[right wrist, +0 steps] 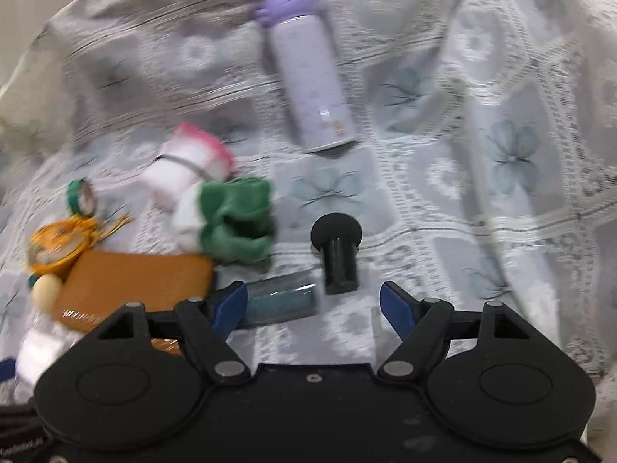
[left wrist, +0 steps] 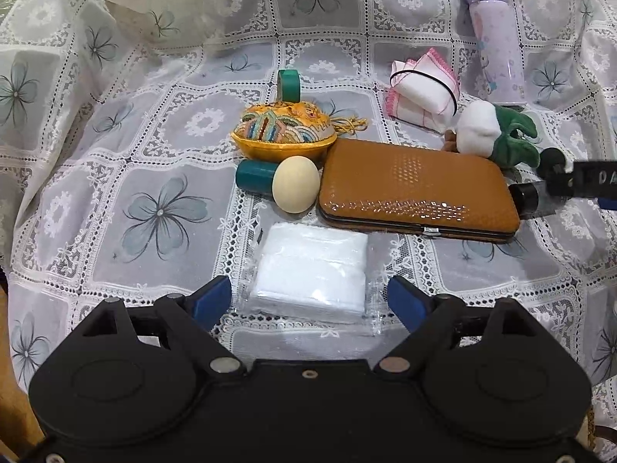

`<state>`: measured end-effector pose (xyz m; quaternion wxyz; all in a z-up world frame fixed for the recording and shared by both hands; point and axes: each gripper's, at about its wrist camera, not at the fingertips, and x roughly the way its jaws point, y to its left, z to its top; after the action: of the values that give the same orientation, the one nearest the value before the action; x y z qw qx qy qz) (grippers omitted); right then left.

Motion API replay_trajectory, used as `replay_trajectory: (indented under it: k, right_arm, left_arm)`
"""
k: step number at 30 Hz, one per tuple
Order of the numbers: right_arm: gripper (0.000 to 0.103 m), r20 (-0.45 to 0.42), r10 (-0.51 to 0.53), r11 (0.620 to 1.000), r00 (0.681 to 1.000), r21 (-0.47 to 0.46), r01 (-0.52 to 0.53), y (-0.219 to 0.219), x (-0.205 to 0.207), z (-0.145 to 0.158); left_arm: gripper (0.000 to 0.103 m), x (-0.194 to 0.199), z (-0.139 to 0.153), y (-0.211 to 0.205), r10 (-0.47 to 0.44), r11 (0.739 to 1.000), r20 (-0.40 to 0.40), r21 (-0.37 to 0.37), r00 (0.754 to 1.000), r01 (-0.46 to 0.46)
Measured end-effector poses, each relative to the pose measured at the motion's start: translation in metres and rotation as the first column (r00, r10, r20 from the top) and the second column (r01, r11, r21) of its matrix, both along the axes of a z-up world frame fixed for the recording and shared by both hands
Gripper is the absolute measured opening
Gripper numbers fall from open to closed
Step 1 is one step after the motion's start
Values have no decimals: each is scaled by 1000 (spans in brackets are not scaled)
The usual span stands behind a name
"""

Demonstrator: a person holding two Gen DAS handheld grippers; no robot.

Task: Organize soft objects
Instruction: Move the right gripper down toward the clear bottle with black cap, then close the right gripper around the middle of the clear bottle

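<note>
In the left wrist view, the left hand-held gripper [left wrist: 309, 301] hangs over a lace cloth [left wrist: 115, 177] with its jaws apart; a clear-wrapped white pack [left wrist: 312, 276] lies between the blue fingers [left wrist: 214, 301], which do not press on it. Beyond the pack lie a brown case [left wrist: 416, 189], an egg-shaped wooden piece with a teal handle [left wrist: 285, 185], a gold embroidered pouch [left wrist: 283, 131] and a teal tape roll [left wrist: 289, 85]. Farther right are a pink-edged folded cloth [left wrist: 424, 88] bound by a black band, a white and green plush [left wrist: 497, 133] and a lilac bottle [left wrist: 497, 42] lying on its side. In the blurred right wrist view, the right hand-held gripper [right wrist: 313, 305] also has its jaws apart, empty, above a glittery tube [right wrist: 281, 301] and just before a black stamp-like piece [right wrist: 337, 254]. The plush [right wrist: 231, 227] sits left of that piece, touching the folded cloth [right wrist: 189, 166], with the bottle [right wrist: 308, 73] behind.
</note>
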<state>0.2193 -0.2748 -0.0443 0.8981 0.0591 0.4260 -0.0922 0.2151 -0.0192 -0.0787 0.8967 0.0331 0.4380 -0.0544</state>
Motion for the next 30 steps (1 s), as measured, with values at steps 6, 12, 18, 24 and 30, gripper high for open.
replay_trajectory:
  k: [6, 12, 18, 24, 30]
  right_arm:
    - [75, -14, 72, 997, 997, -41, -72, 18, 2, -7]
    - [74, -27, 94, 994, 995, -50, -95, 23, 8, -15]
    - [70, -30, 120, 991, 992, -64, -122, 25, 13, -21]
    - [74, -18, 111, 993, 994, -49, -111, 22, 16, -22]
    - [82, -3, 104, 992, 995, -72, -104, 21, 21, -23]
  left_arm:
    - [85, 1, 4, 2, 13, 1000, 3, -8, 1000, -13]
    - [85, 3, 3, 3, 13, 1000, 2, -5, 1000, -13]
    - [85, 5, 1, 4, 15, 1000, -5, -7, 1000, -15]
    - [85, 7, -1, 4, 14, 1000, -12, -6, 1000, -15]
    - [85, 8, -1, 5, 16, 1000, -13, -9, 1000, -16]
